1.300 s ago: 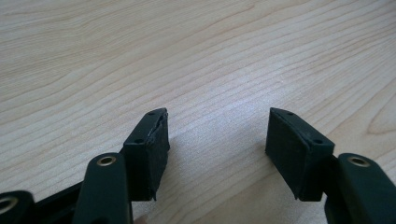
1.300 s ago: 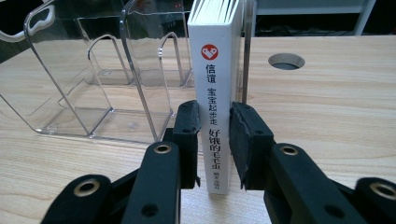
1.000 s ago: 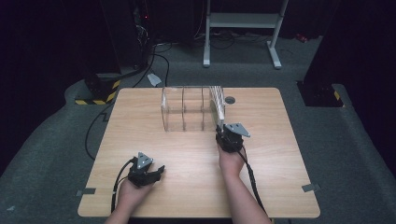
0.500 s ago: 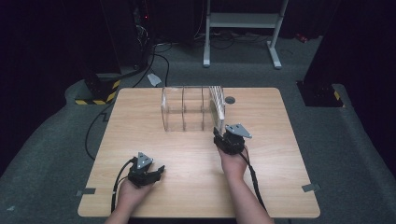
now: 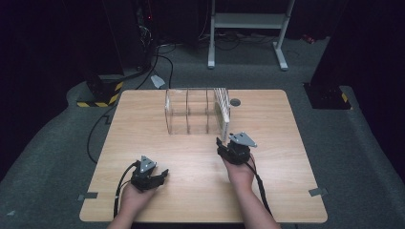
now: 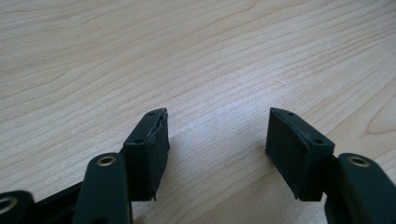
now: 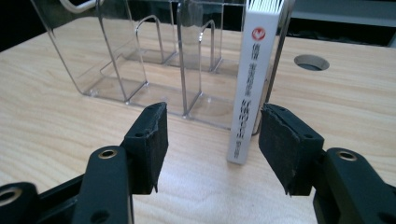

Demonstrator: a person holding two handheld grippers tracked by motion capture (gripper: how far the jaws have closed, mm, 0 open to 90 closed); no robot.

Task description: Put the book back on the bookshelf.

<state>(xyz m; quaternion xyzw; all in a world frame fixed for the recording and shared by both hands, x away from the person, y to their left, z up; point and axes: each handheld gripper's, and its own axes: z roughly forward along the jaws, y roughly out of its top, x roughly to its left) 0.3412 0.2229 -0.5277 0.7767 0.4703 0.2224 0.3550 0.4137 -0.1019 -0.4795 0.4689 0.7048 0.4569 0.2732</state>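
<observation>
Looks like a lab or recording studio rather than a home: bare light-wood table [image 5: 157,119] set alone on grey carpet [image 5: 57,157], black surroundings, cables [image 5: 162,62] trailing across the floor to dark equipment, yellow-and-black hazard tape [image 5: 98,101] on a base at the left, white metal stand [image 5: 248,21] at the back, tape marks [image 5: 317,192] by the table corners

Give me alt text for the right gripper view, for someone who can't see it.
The right gripper has just been opening, its black jaws parted with nothing between them, before a white book standing upright in the end slot of a clear acrylic rack on a wooden table.
</observation>
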